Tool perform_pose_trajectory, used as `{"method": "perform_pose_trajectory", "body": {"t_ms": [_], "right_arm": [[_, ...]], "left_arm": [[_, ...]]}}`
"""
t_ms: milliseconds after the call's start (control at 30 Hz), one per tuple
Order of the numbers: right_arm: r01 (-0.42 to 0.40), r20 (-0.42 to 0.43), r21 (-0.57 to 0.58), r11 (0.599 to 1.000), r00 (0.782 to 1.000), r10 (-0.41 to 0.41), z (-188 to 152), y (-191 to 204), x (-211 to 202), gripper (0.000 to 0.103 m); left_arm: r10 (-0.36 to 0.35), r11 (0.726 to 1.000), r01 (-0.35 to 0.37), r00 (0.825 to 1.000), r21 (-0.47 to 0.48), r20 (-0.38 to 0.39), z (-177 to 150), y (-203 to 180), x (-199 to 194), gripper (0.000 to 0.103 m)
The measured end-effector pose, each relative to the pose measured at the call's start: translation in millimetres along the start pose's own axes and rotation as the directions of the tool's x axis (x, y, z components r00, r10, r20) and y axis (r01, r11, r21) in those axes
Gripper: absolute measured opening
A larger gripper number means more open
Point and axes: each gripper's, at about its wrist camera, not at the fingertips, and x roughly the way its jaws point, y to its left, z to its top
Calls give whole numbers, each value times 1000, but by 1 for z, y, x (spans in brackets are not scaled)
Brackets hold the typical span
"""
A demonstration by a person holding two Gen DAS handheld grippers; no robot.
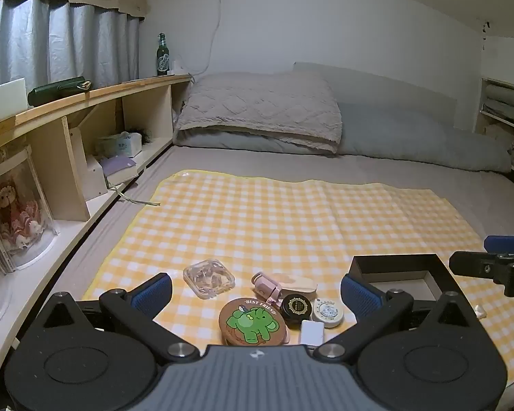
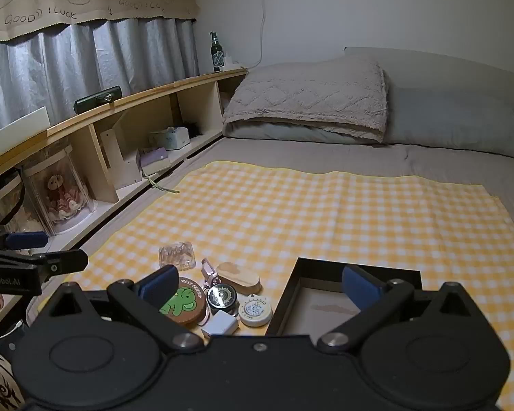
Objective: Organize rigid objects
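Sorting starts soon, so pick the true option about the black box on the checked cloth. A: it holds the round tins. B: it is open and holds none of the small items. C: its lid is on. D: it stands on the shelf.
B: the black box lies open on the yellow checked cloth, its pale floor bare.

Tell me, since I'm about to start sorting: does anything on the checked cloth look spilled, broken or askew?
Nothing stands out. The small items lie bunched together, intact, beside the open black box, which sits flat and empty on the yellow checked cloth. Both grippers are open and hold nothing.
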Motion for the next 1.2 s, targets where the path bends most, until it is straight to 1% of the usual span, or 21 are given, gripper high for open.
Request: {"method": "perform_pose_trajectory", "body": {"t_ms": [133,1200], "right_arm": [[1,-5,0,1000,1000,-1,0,0,0,103],[2,-13,-3,1000,1000,-2,-1,1,1,103]], "left_arm": [[-9,1000,9,1000,-11,2,0,1,0,103],[-10,1000,10,1000,-11,8,0,1,0,103]]}}
